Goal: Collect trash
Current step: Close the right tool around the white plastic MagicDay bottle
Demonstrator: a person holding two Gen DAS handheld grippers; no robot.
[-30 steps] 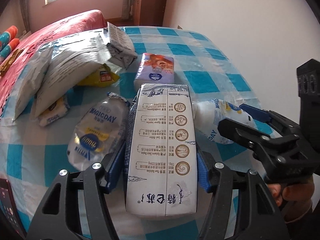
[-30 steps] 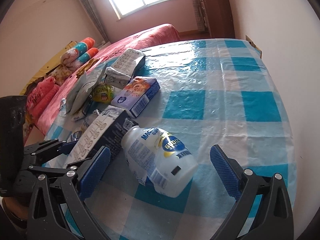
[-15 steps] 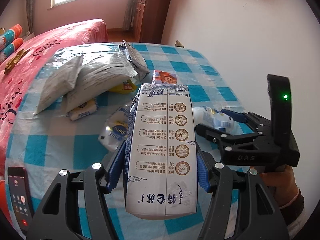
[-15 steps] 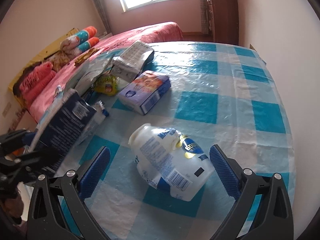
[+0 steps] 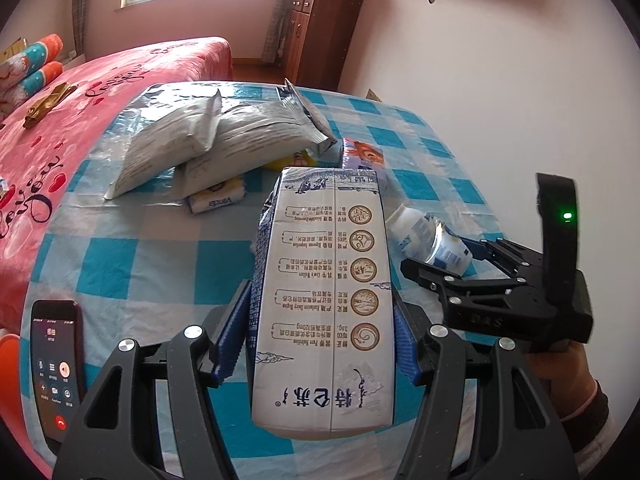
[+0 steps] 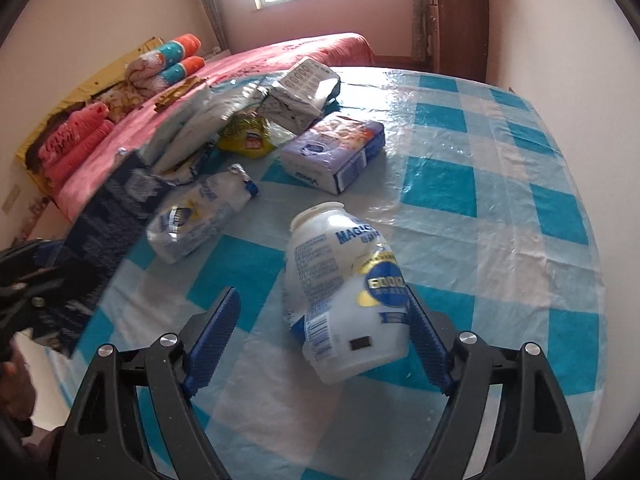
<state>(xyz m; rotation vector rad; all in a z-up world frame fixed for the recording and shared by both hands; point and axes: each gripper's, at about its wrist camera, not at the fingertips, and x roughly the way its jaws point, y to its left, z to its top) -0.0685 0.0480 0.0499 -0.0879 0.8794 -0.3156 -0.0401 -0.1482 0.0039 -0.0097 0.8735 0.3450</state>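
Lifted carton [image 5: 324,300] within left hand-held gripper [image 5: 316,344]

Showing black angular gripper frames with silver screws, ridged blue pads [image 5: 234,336], a glowing green light [image 5: 567,216], a dark sleeve [image 5: 592,420].

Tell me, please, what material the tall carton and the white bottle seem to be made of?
The milk carton looks like coated paperboard with a slight sheen: flat printed panels, folded edges, a straight seam. The white bottle looks like thin, soft plastic, semi-gloss: its wall is dented and crumpled, and a printed film label wraps it.
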